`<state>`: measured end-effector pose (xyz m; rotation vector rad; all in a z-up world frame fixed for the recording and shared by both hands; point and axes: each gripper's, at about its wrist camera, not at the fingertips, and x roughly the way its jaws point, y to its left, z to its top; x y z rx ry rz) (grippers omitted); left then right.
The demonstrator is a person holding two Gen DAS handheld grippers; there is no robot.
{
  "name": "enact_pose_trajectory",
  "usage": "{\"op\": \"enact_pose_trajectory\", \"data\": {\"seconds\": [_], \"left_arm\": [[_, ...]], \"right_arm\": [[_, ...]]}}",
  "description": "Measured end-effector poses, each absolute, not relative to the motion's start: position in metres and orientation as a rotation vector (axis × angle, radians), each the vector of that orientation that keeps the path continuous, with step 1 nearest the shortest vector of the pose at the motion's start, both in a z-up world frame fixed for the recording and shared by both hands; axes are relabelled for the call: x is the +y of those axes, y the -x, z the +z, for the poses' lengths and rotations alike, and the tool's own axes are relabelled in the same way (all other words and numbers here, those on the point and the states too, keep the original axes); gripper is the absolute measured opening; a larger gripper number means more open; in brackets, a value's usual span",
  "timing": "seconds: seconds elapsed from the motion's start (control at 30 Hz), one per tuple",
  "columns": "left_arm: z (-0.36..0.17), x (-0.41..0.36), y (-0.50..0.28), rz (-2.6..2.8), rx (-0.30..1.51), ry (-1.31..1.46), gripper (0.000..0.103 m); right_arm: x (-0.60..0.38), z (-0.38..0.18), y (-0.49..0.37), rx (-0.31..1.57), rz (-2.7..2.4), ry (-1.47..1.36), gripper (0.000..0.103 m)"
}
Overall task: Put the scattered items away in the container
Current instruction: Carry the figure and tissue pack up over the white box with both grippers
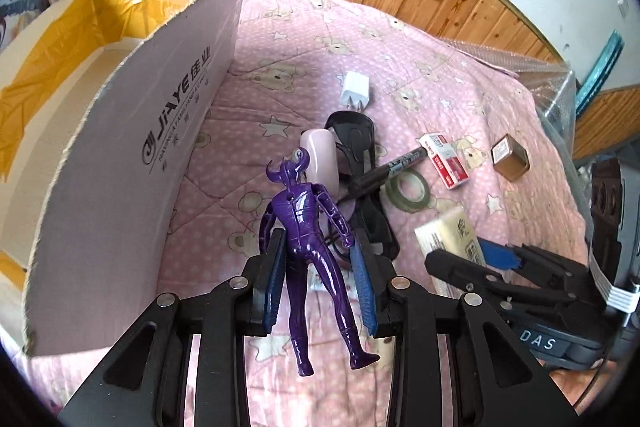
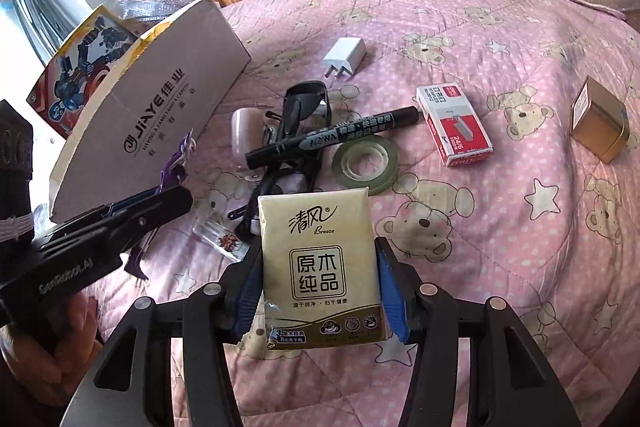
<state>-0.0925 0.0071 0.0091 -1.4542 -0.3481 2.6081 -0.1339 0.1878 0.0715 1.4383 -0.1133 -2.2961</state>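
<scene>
Left gripper [image 1: 320, 259] around glossy (purple) figurine [image 1: 308, 247]

purple toy figure [image 1: 310, 239] gripped, cardboard box [image 1: 132, 131] beside

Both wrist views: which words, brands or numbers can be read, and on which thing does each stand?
"JiAYE", "佳业": side of the white cardboard box; the slogan beneath is too small.
"清风", "Breeze", "原木纯品": beige tissue pack in the right claw; bottom print too small.
"AOWA": black marker pen.
"24/6": red and white staple box; other print blurred.
"DAS": right claw's body.
"GenRobot.AI", blurred: left claw's body.
</scene>
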Motion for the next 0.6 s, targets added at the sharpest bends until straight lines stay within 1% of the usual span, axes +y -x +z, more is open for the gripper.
{"op": "enact_pose_trajectory", "data": {"seconds": [0.4,0.6], "left_arm": [[0.041,0.0,0.055,2.605,-0.366,1.392,0.033],[0.063,-0.012,0.045,2.622,-0.412,1.323,0.033]], "right_arm": [[0.177,0.088,0.117,0.013,-2.334,-1.409,0.054],[0.16,0.107,0.105,0.098,-2.347,-1.361,0.054]]}}
